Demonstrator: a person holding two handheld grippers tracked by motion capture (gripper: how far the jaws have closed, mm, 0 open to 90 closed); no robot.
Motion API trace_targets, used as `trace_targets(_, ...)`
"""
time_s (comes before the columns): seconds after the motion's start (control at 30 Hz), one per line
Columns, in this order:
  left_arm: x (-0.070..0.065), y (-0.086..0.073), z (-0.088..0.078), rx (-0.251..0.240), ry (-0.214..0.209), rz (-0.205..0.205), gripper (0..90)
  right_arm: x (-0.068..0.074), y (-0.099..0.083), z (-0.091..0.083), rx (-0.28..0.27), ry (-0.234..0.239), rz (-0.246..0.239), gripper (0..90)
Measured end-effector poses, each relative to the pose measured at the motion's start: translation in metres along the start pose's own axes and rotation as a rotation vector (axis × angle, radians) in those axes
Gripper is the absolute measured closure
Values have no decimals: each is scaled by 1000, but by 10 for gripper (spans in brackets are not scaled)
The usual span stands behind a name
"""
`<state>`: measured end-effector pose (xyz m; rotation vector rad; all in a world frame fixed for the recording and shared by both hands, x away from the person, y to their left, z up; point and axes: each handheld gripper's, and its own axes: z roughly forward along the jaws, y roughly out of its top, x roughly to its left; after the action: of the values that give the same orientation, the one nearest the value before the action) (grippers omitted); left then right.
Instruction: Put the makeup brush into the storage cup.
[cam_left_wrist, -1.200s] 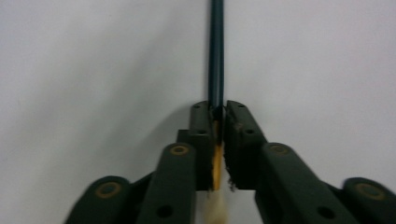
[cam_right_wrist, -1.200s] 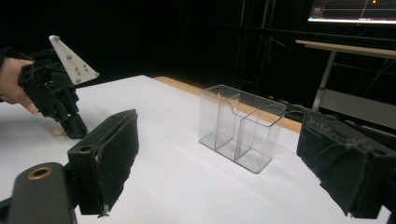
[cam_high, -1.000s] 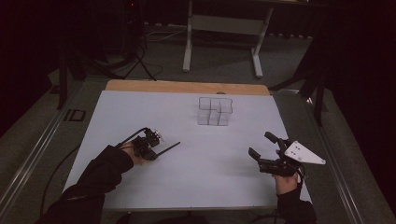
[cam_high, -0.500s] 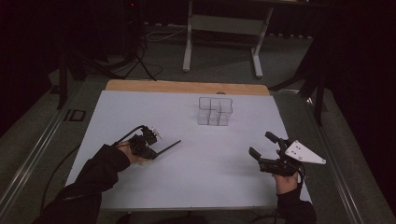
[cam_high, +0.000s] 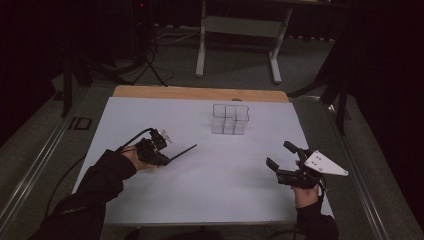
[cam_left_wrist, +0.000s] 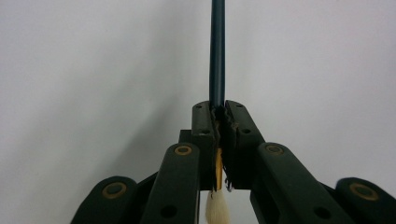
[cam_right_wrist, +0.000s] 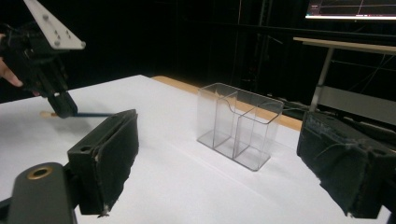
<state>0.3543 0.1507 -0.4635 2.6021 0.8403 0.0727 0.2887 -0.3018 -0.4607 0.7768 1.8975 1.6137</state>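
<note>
Left hand-held gripper (cam_left_wrist: 218, 122) clamps the brush (cam_left_wrist: 217, 51), its handle jutting straight ahead

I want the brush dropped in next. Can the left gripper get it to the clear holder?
Probably yes: the left gripper grips the brush, and bare table lies between it and the clear holder.

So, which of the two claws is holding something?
The left claw, shut on a dark-handled brush. The right claw stands open with nothing between its pads.

We see a glossy clear plastic organiser (cam_right_wrist: 239, 126), a matt white counter (cam_high: 240, 170) with a wooden edge, and frayed cloth-like jaw pads.
</note>
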Motion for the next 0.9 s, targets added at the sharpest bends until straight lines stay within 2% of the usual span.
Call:
trace_targets(0.07, 0, 2, -3, -8, 7, -7, 842, 0, 0, 1, 2, 2, 0, 125)
trace_targets(0.1, 0, 3, -5, -9, 29, -16, 842, 0, 0, 1, 5, 4, 0, 125)
trace_targets(0.2, -1, 5, -11, -26, 24, -27, 842, 1, -1, 3, 9, 12, 3, 125)
trace_targets(0.37, -4, 12, -19, -38, 14, 12, 842, 3, -1, 5, 20, 26, -7, 125)
trace_targets(0.43, -6, 15, -21, -30, 4, 44, 842, 4, -1, 6, 24, 36, -11, 125)
trace_targets(0.47, -6, 16, -22, -33, -7, 38, 842, 4, -1, 7, 26, 37, -12, 125)
trace_targets(0.6, -10, 22, -24, -29, -30, 79, 842, 8, 2, 9, 46, 52, -21, 125)
trace_targets(0.73, -14, 29, -25, -23, -49, 107, 841, 12, 6, 16, 78, 72, -37, 124)
trace_targets(0.77, -15, 31, -25, -21, -50, 125, 842, 14, 7, 18, 93, 73, -45, 124)
trace_targets(0.83, -17, 35, -26, -23, -69, 128, 842, 17, 10, 24, 128, 73, -79, 125)
trace_targets(0.9, -20, 40, -26, -20, -64, 140, 841, 20, 14, 28, 129, 115, -83, 127)
